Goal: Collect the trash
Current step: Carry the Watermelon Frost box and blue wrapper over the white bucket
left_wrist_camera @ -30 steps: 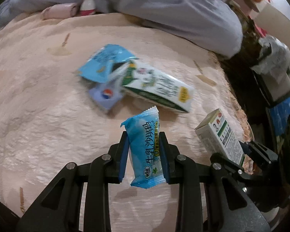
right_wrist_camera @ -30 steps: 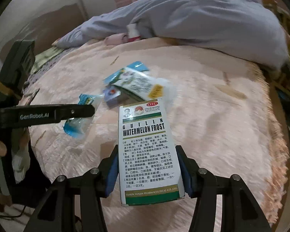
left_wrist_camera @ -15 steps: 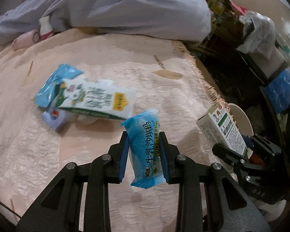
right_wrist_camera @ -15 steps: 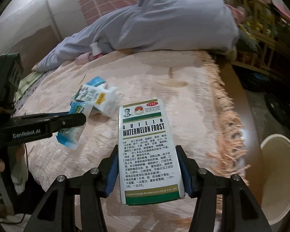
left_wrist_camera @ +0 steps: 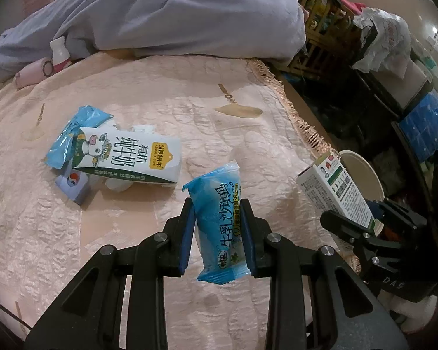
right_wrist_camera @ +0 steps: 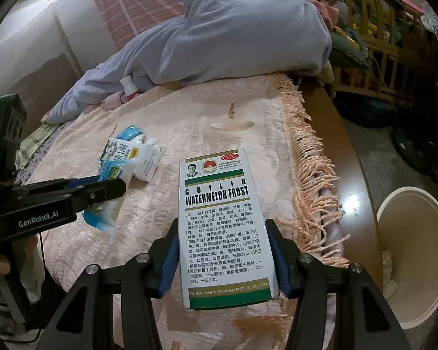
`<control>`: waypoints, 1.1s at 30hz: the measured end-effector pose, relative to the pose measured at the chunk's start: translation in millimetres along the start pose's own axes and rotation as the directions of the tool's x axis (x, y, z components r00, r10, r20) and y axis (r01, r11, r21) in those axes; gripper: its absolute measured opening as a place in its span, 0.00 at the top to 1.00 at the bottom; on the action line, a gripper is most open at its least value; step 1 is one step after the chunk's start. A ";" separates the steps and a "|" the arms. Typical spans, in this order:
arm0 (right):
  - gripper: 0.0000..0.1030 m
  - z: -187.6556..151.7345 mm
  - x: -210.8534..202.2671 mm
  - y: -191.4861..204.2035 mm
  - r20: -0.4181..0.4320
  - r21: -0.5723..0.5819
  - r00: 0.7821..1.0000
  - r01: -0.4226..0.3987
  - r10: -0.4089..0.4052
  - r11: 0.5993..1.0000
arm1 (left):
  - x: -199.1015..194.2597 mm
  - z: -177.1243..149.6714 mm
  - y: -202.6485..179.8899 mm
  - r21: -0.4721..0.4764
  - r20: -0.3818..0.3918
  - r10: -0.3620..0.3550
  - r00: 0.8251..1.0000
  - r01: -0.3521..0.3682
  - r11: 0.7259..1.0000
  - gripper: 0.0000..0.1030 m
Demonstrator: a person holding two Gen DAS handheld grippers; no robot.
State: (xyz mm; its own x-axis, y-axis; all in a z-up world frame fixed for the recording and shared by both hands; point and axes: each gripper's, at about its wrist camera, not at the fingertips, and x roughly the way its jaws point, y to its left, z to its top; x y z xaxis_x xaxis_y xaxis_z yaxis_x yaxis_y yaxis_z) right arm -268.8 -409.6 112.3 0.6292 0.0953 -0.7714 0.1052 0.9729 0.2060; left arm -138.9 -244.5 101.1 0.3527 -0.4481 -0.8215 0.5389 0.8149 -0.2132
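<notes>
Blue pads of my left gripper (left_wrist_camera: 217, 237) pinch a blue snack packet (left_wrist_camera: 219, 224); my right gripper (right_wrist_camera: 223, 258) clamps a white box (right_wrist_camera: 222, 224) reading "GUILIN WATERMELON FROST". On the pink bedspread (left_wrist_camera: 160, 93), at ten o'clock from the left gripper, lies a milk carton (left_wrist_camera: 125, 157); a cream bin (right_wrist_camera: 414, 250) stands at three o'clock from the box.

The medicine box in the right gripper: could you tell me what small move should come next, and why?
Probably carry the right gripper further right until it is over the cream bin, then release. The medicine box is clamped and lifted off the pink bedspread, but hangs short of the bin, which stands on the floor past the fringe.
</notes>
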 end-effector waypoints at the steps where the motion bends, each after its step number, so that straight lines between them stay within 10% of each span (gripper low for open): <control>1: 0.49 -0.2 0.5 0.9 -0.001 -0.001 1.000 0.000 0.000 1.000 | -0.2 -0.9 0.6 0.000 0.001 0.001 1.000 -0.001 1.000 0.74; 33: 0.49 2.6 -0.4 -21.8 0.000 0.050 1.000 0.031 -0.031 0.998 | 3.4 7.8 -20.9 0.031 0.005 -0.039 0.999 0.039 0.999 0.74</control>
State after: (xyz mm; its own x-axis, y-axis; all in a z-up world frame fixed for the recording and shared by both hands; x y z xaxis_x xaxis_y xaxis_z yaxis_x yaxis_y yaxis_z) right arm -269.4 -431.4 109.8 0.6259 0.0647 -0.7772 0.1635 0.9635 0.2119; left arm -142.9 -265.9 106.9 0.3350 -0.4813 -0.8100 0.5753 0.7853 -0.2287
